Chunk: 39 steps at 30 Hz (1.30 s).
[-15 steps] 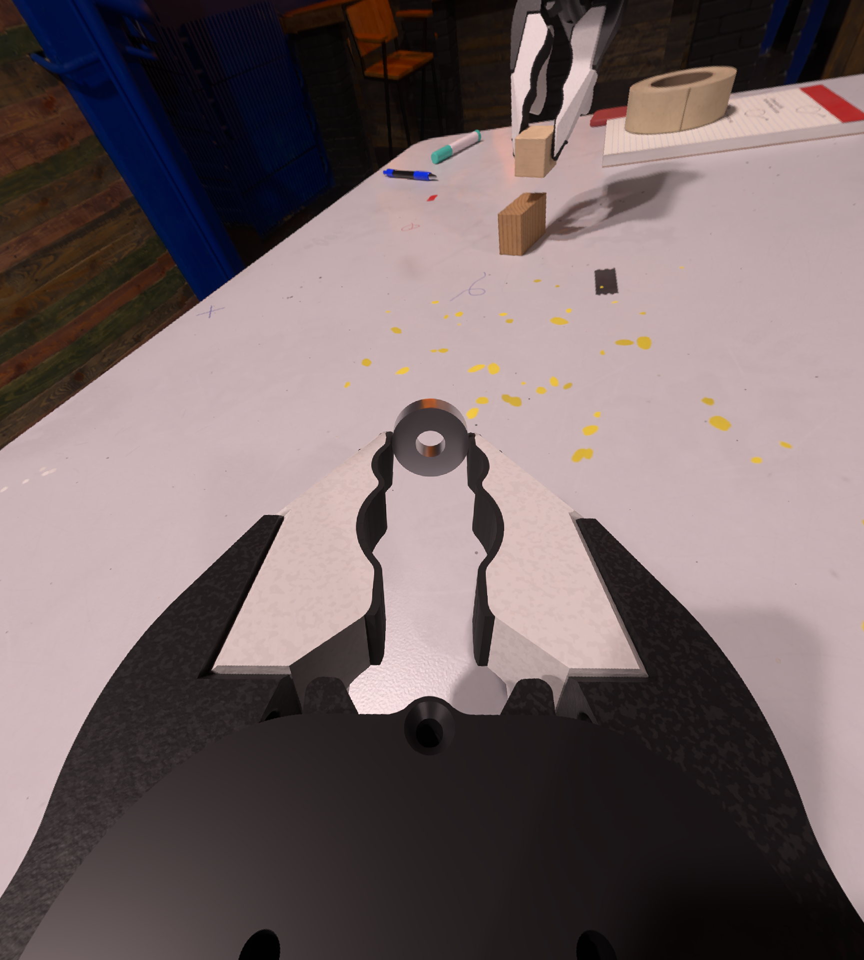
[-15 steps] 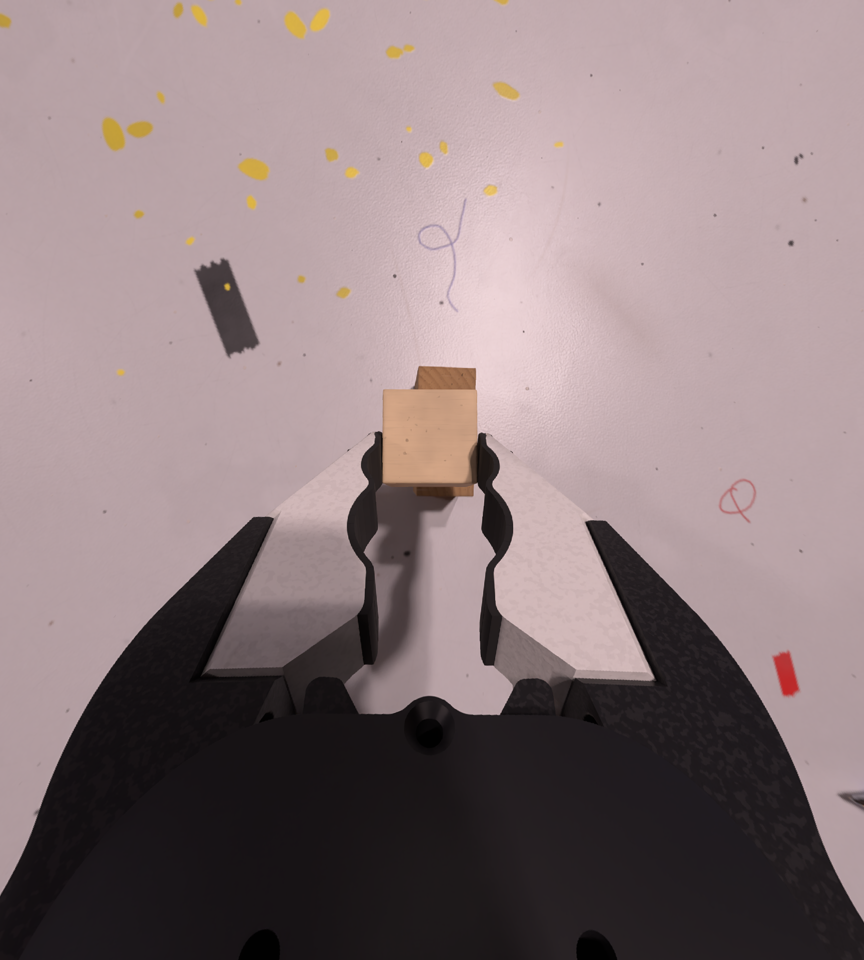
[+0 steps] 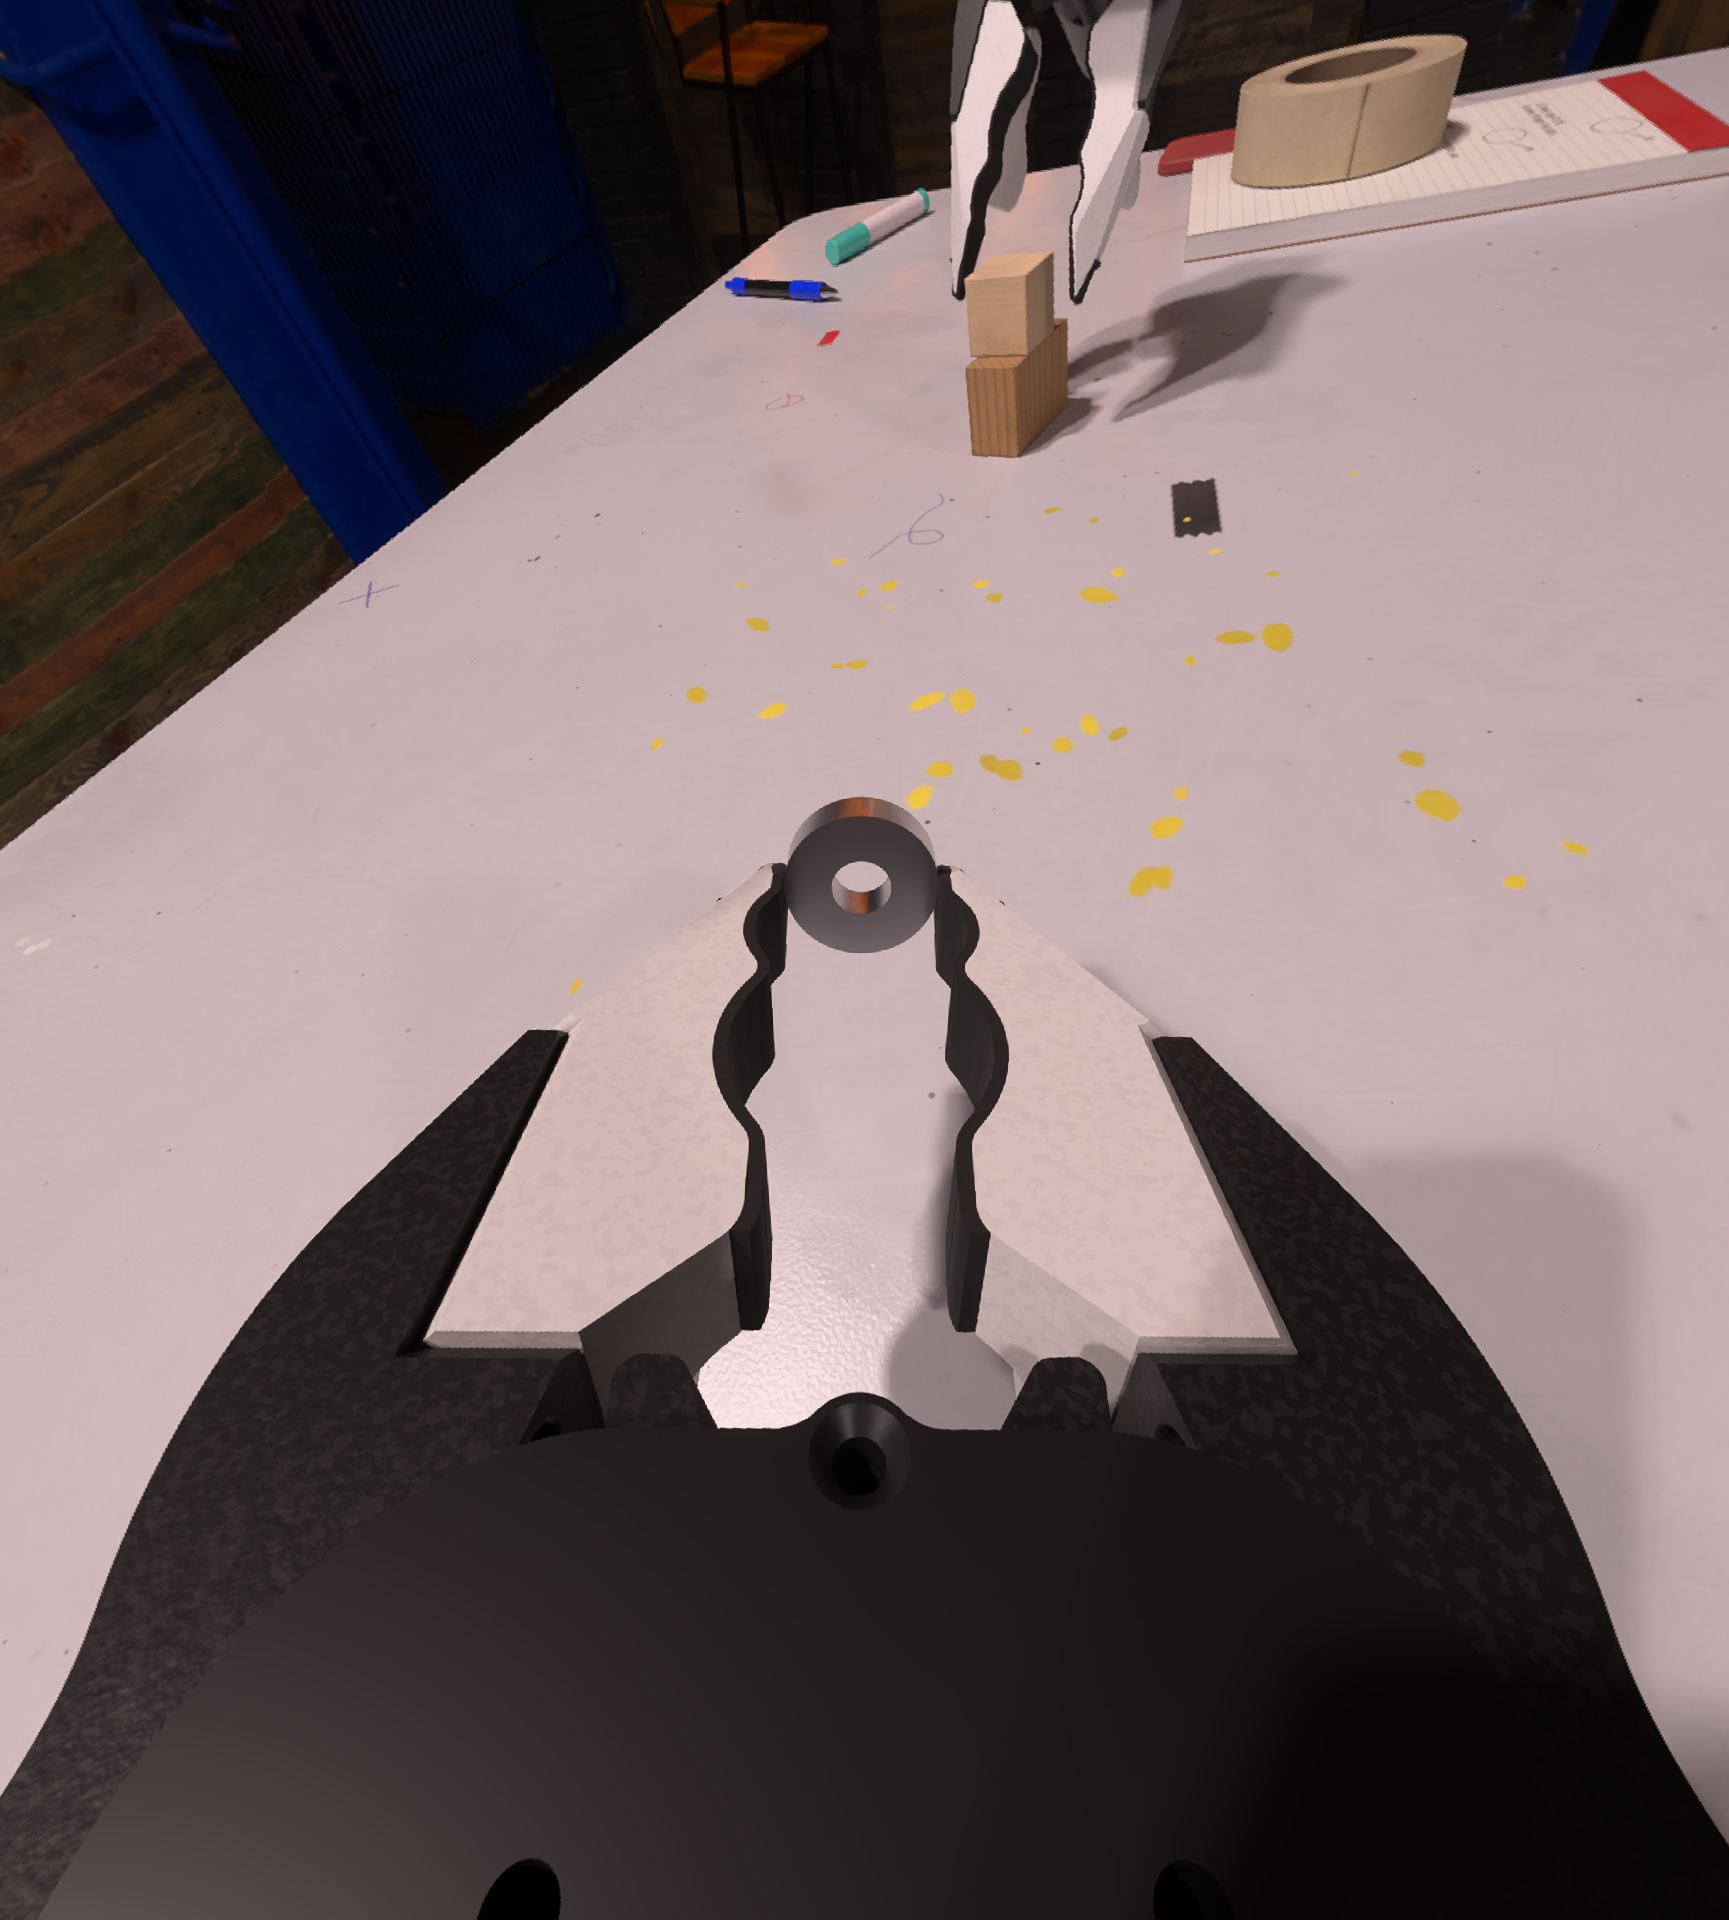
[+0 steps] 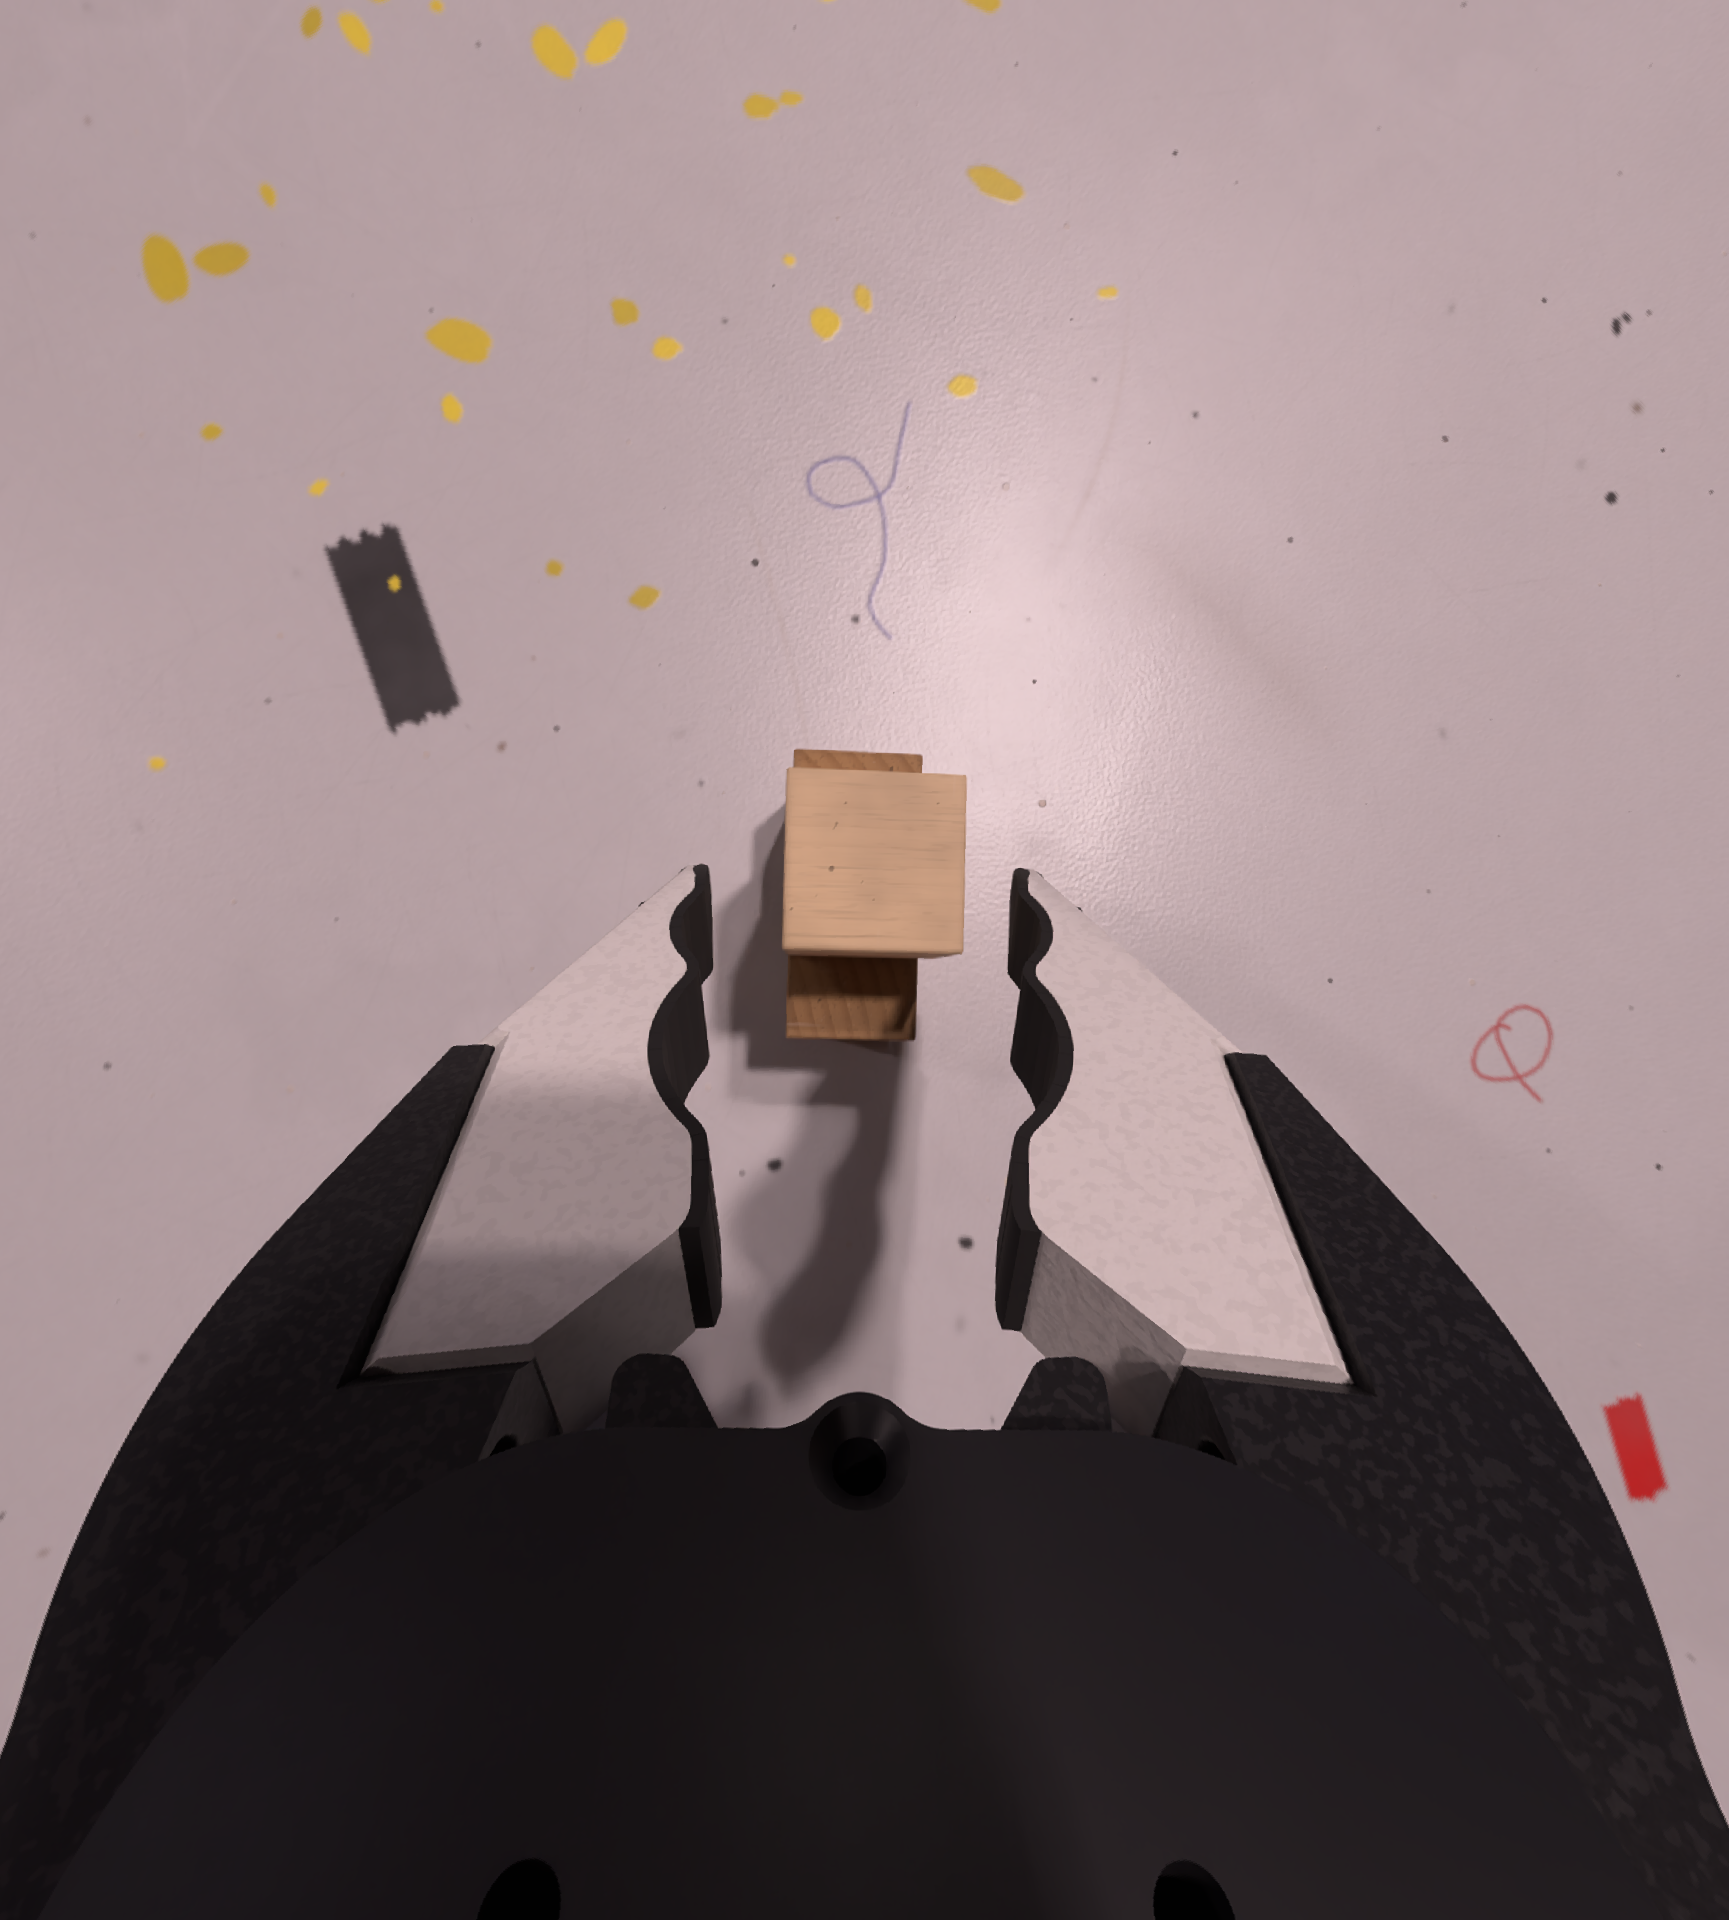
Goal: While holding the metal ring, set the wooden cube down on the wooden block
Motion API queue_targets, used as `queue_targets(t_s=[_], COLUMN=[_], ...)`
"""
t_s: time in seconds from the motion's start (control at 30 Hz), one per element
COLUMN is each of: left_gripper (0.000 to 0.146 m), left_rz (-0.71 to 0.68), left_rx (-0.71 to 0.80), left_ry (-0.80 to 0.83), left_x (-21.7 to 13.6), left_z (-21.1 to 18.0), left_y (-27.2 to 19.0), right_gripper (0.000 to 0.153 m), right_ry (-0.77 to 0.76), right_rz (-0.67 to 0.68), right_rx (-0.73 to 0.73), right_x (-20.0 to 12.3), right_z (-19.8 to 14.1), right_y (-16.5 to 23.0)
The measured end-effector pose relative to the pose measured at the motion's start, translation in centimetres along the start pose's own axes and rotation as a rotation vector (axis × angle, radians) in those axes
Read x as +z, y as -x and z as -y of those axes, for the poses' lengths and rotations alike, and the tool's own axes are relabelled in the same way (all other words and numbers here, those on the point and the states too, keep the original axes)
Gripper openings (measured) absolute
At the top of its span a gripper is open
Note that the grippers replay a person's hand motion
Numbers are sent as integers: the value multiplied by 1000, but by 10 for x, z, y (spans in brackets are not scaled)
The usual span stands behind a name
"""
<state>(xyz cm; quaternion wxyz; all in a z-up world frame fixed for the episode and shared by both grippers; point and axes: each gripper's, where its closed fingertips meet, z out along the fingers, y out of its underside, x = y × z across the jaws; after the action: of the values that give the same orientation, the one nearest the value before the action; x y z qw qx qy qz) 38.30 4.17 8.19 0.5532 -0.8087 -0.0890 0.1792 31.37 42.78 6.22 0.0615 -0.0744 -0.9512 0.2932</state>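
My left gripper (image 3: 860, 883) is shut on a dark metal ring (image 3: 860, 883) and holds it upright above the white table. Far ahead in the left wrist view the pale wooden cube (image 3: 1008, 301) rests on top of the darker wooden block (image 3: 1014, 400). The right gripper (image 3: 1021, 286) hangs over them with its fingers spread on either side of the cube. In the right wrist view my right gripper (image 4: 858, 883) is open. The cube (image 4: 873, 862) sits between its fingertips, apart from both, and covers most of the block (image 4: 847, 1000) below.
A roll of tape (image 3: 1348, 104) lies on a notepad (image 3: 1462, 177) at the back right. A marker (image 3: 875, 225) and a blue pen (image 3: 780, 289) lie near the far edge. A black tape strip (image 3: 1195, 508) and yellow spots mark the table; its left edge drops to the floor.
My right gripper has opened and let go of the cube, which now rests on the block. My left gripper still holds the ring and has barely moved.
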Motion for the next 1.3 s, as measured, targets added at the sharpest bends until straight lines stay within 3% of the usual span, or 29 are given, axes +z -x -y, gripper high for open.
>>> queue_targets(t_s=[0.13,0.3,0.4,0.6,0.97,1.3], left_gripper=[28,28,28,28,28,28], left_rz=[-6,-5,-14,-18,-25,-26], left_rx=[9,30,44,68,80,91], left_ry=[7,7,17,12,37,52], left_x=[0,-4,-4,-6,-3,-3], left_z=[-1,-1,-1,3,-2,-4], left_y=[-2,-6,-9,-14,-16,-17], right_gripper=[59,57,43,24,0,0], right_ry=[56,71,123,228,233,242], right_rz=[-9,-133,-196,-191,-155,-162], right_rx=[-21,15,91,164,171,174], right_x=[-18,-65,-78,-51,-29,-23], right_z=[2,3,-17,-53,-45,-36], right_y=[4,0,-2,2,0,-7])
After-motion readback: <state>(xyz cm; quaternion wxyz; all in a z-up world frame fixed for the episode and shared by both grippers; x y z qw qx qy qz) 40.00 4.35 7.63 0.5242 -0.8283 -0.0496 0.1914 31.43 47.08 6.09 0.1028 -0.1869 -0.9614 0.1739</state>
